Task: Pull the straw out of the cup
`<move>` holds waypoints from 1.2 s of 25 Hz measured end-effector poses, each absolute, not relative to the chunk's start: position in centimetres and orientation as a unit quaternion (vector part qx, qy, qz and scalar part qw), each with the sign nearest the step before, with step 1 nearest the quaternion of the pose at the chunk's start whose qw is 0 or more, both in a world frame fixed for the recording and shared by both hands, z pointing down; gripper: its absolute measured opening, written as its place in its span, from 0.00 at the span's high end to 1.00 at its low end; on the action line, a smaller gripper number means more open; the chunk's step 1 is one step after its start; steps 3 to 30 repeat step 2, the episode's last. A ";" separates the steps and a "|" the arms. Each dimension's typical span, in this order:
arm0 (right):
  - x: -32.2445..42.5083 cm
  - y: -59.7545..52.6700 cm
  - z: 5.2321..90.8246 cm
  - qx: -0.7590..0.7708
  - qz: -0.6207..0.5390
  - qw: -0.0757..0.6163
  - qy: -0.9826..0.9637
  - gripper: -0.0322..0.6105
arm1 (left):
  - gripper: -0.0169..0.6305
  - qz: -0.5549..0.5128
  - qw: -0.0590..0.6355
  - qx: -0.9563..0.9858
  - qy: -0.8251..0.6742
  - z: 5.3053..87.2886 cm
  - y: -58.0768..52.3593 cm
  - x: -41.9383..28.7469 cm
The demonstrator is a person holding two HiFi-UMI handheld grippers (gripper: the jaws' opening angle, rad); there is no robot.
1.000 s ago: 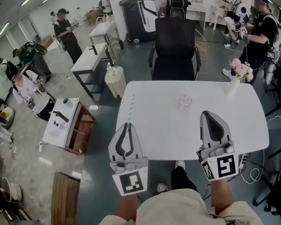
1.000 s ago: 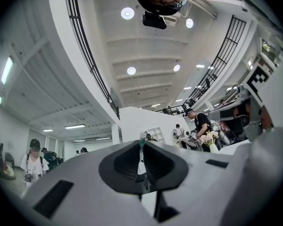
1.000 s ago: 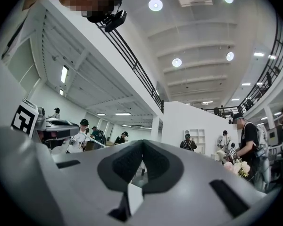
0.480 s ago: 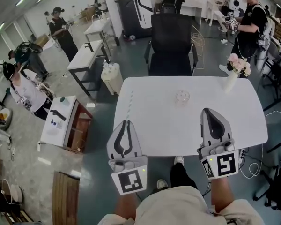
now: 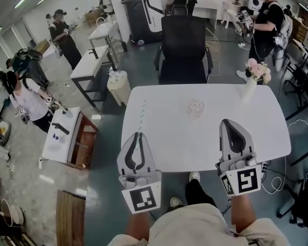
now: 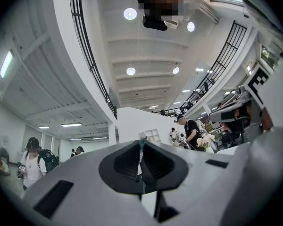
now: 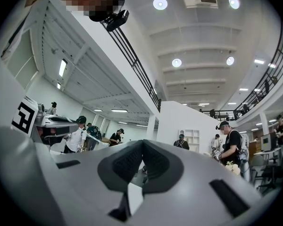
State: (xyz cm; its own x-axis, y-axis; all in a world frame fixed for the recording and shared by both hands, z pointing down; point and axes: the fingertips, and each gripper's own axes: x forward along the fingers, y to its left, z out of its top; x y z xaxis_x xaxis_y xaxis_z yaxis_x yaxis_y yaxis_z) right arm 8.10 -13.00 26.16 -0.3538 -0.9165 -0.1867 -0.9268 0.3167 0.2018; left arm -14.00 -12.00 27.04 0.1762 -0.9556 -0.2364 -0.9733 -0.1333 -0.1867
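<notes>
Looking down from the head view, we see a white table (image 5: 187, 140) with a small clear cup (image 5: 196, 107) standing near its middle, toward the far side. The straw (image 5: 142, 116) is out of the cup and well apart from it, over the left part of the table. It is a thin pale straw with a blue-green stripe, and it runs from the tip of the left gripper (image 5: 139, 134) away from us toward the far edge. In the left gripper view the jaws are pressed onto the straw (image 6: 142, 142), which stands up between the two dark pads at the tip of the left gripper (image 6: 141, 147). Whether the far end of the straw touches the table, we cannot tell from this height. The right gripper (image 5: 227, 123) hovers over the right part of the table, near the front edge, apart from the cup. In the right gripper view its jaws meet at the tip of the right gripper (image 7: 142, 144), with nothing between them. A white vase (image 5: 250, 90) with pink flowers stands at the far right corner of the table, and a black chair (image 5: 184, 45) stands behind the far edge.
</notes>
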 end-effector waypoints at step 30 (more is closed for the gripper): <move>8.3 -13.1 26.2 -0.569 0.138 0.018 0.811 0.95 | 0.94 0.031 0.149 -0.752 0.641 27.1 -12.1 -13.9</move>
